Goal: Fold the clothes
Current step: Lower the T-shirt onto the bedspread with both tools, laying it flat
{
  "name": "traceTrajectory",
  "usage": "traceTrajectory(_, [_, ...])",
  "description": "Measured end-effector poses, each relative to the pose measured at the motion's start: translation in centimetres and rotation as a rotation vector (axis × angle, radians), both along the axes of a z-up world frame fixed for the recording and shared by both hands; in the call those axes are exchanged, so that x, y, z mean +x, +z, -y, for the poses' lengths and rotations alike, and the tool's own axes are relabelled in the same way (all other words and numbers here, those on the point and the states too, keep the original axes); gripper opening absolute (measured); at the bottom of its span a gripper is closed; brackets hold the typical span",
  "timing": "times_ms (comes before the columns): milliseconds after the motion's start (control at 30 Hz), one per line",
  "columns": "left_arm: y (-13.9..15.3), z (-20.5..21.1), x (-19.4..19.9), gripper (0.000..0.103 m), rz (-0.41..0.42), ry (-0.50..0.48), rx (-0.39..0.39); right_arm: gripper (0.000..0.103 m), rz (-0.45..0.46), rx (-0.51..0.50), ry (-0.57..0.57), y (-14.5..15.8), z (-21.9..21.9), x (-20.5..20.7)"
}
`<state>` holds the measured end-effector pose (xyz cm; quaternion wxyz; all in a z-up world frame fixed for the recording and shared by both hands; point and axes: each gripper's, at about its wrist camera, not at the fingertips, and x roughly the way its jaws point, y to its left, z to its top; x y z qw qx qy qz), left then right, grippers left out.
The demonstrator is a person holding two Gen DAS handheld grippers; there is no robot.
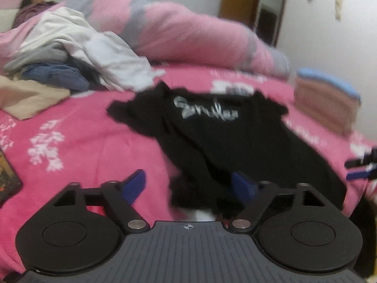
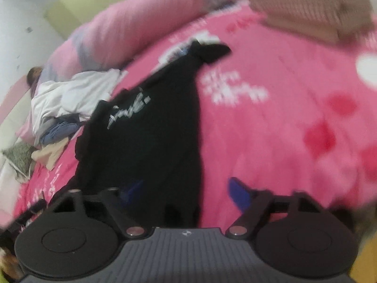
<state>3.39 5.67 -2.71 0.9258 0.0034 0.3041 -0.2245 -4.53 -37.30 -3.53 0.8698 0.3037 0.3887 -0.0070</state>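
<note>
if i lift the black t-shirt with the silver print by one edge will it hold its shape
Probably not. The black t-shirt with silver print lies creased and bunched on the pink floral bedsheet, so it should droop limply. It looks thin, likely light. Cloth on cloth, it would likely drag rather than slide.

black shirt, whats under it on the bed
The black shirt lies spread on the pink bedsheet, which shows all around it. A white printed patch of the sheet peeks out at its far edge. Anything else beneath it is covered.

Both the left gripper [image 1: 188,184] and right gripper [image 2: 186,188] have their jaws spread wide apart.
</note>
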Motion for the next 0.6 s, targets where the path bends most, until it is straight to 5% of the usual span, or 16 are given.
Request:
traceTrajectory(100, [-1.0,0.5,0.8,0.052,0.002,0.011,0.016,0.069,-0.001,0.003,0.01,-0.6,-0.6,-0.1])
traceTrajectory(233, [-1.9,0.2,1.8,0.013,-0.026,0.055,-0.014,0.055,0.007,-0.035,0.042,-0.9,-1.7,-0.2])
traceTrajectory(300, [-2.3,-0.2,2.2,0.007,-0.056,0.082,-0.029,0.04,0.011,-0.055,0.058,-1.1,-2.3,-0.2])
traceTrajectory(367, [-2.3,-1.1,2.4,0.005,-0.091,0.113,-0.078,0.009,0.013,-0.093,0.079,-1.2,-2.8,0.1])
traceTrajectory(600, [-0.1,-7.6,1.6,0.004,-0.296,0.129,-0.492,0.006,0.158,-0.081,0.022,4.7,0.1,-1.7])
